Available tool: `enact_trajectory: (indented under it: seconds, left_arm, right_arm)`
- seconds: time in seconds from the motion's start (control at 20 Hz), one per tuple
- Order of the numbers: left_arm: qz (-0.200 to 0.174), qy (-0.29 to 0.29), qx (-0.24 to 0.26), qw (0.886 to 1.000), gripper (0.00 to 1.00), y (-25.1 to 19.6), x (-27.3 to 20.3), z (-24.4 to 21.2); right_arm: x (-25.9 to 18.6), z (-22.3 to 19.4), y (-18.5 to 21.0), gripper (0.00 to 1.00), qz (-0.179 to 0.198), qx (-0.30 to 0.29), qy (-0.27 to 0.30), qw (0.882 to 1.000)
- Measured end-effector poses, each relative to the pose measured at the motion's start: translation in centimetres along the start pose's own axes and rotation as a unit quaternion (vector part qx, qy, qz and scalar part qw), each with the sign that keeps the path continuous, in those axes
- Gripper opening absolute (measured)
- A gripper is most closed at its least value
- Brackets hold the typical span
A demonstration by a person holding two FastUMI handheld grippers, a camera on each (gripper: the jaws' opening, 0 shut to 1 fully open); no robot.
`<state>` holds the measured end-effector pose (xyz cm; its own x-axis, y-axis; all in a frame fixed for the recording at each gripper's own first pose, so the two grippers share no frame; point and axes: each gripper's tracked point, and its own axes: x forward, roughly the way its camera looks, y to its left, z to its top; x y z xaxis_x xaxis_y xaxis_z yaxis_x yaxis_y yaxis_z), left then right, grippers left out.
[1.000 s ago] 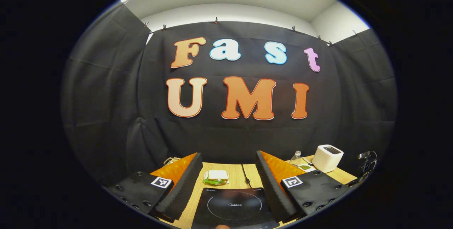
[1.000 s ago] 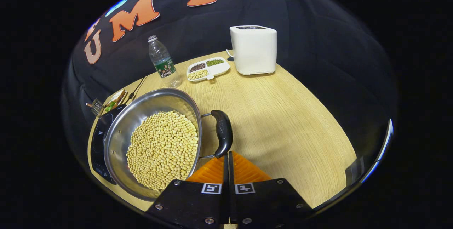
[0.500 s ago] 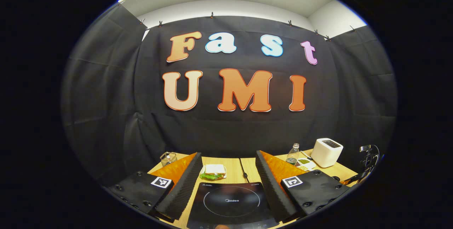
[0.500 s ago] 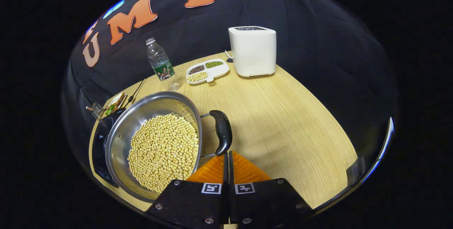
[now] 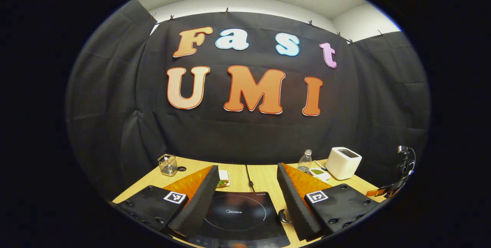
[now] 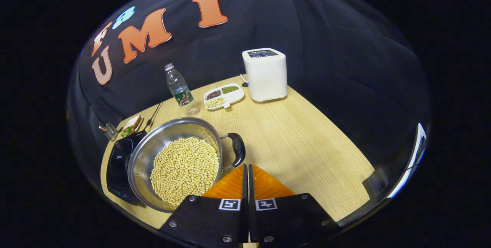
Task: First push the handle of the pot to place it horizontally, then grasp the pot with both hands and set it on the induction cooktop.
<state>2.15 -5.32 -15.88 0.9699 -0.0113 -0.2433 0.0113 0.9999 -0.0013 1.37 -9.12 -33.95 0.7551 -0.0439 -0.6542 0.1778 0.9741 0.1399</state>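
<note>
- Fingers of the left hand-held gripper (image 5: pixel 245 186) are standing wide apart with nothing between them, hovering over the desk (image 5: pixel 264 181).
- Sitting between and just ahead of those spread fingers is the black induction cooktop (image 5: pixel 239 217), lying flat on the desk.
- Beyond that hand-held gripper's left finger, a small wire basket (image 5: pixel 167 164) is standing near the back of the desk, and a sandwich (image 5: pixel 222 179) is peeking out past the fingertip.
- Farther off to its right, a clear bottle (image 5: pixel 305 161), a divided dish (image 5: pixel 317 172) and a white toaster (image 5: pixel 342 162) are lining the back of the desk.
- Fingers of the right hand-held gripper (image 6: pixel 246 165) are pressing flat against each other, closed on nothing.
- Just ahead and to the left of its tips, the steel pot (image 6: pixel 174 163) is resting on the desk, filled with soybeans (image 6: pixel 186 169), its far left edge overlapping the cooktop.
- The pot's black handle (image 6: pixel 238 149) is lying just beyond the closed tips; whether they are touching it cannot be told.
- Straight ahead and well beyond, the bottle, dish and toaster are standing at the far edge.
</note>
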Motion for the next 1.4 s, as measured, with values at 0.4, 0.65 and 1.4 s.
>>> enact_trajectory:
  seconds: [0.4,0.65,1.4]
  left_arm:
    - [-0.016,0.041,-0.026,0.999,0.98,-2.5,1.8,-6.9]
    - [-0.046,0.084,-0.021,0.995,0.98,-6.1,3.1,-12.6]
    - [-0.068,0.21,0.039,0.975,0.99,-11.5,7.4,-24.7]
  right_arm:
    - [-2.7,1.4,3.3,0.48,0.036,-0.028,-0.063,0.997]
    - [-1.4,1.2,4.2,0.82,0.032,-0.054,-0.072,0.995]
    - [5.9,0.9,2.9,0.94,-0.006,-0.075,-0.049,0.996]
